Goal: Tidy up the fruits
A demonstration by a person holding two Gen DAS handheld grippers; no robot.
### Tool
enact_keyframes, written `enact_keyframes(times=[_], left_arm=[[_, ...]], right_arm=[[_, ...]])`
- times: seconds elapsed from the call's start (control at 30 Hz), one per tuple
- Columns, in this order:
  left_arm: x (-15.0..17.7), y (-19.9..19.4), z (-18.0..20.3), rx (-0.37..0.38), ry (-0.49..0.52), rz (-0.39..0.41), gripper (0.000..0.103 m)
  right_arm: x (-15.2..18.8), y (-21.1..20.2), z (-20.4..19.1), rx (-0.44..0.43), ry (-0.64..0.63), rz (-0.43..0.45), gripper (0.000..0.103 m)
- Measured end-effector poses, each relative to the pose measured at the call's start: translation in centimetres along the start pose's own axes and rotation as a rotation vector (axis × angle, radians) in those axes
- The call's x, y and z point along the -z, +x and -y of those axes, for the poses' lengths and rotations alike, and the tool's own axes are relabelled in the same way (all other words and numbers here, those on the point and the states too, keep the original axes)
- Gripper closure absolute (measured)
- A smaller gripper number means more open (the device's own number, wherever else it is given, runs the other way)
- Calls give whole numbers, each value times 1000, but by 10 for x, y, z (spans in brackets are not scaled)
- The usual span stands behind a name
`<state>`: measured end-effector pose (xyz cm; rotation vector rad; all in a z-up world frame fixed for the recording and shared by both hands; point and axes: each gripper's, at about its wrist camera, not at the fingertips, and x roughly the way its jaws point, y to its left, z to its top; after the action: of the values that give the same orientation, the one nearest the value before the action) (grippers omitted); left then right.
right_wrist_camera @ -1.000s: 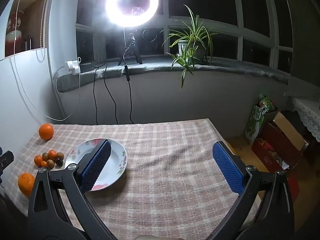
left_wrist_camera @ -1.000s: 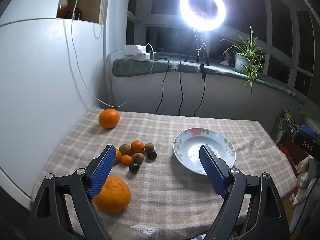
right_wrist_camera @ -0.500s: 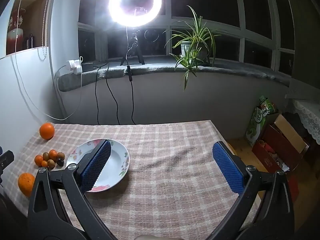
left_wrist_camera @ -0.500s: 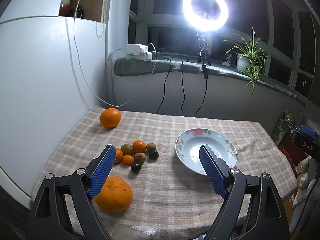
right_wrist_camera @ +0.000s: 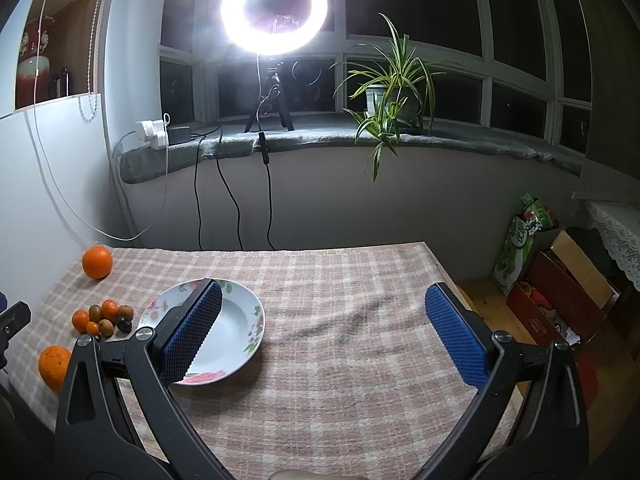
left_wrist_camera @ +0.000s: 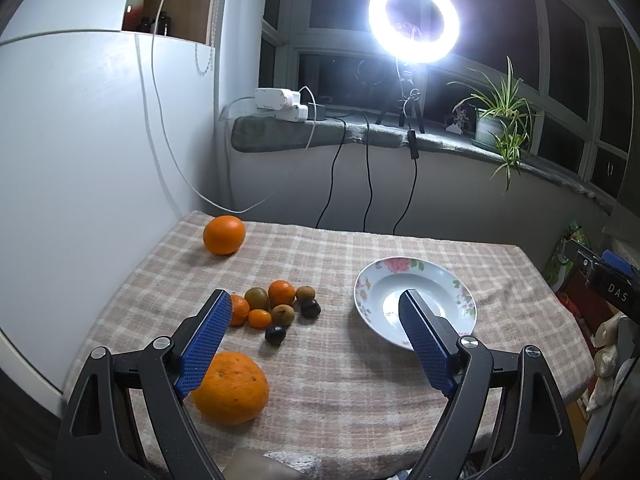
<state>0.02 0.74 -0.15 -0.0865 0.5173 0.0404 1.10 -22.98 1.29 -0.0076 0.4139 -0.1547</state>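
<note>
Left gripper [left_wrist_camera: 316, 324] jaws wide, above small fruit cluster [left_wrist_camera: 276, 308], likely lining up pick for empty plate [left_wrist_camera: 416, 304]. Right gripper [right_wrist_camera: 324, 328] jaws wide, holding nothing.

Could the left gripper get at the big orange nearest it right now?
Probably yes. The left gripper is open and empty, the near orange lies just below its left finger, and nothing covers it.

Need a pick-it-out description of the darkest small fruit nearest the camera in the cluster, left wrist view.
Start at the floral plate on the checked tablecloth, then look left to the cluster of small fruits. The target is the dark fruit at the cluster's near edge, slightly apart; it is near-black, unlike the orange and brown ones behind it.
</note>
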Motion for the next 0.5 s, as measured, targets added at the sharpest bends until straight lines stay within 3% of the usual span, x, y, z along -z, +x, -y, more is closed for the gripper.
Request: enact_keyframes(times=[0.5], left_arm=[[0, -1, -2, -2, -3, 2, 17]], right_arm=[[1, 1, -1, 0, 0, -1, 0]])
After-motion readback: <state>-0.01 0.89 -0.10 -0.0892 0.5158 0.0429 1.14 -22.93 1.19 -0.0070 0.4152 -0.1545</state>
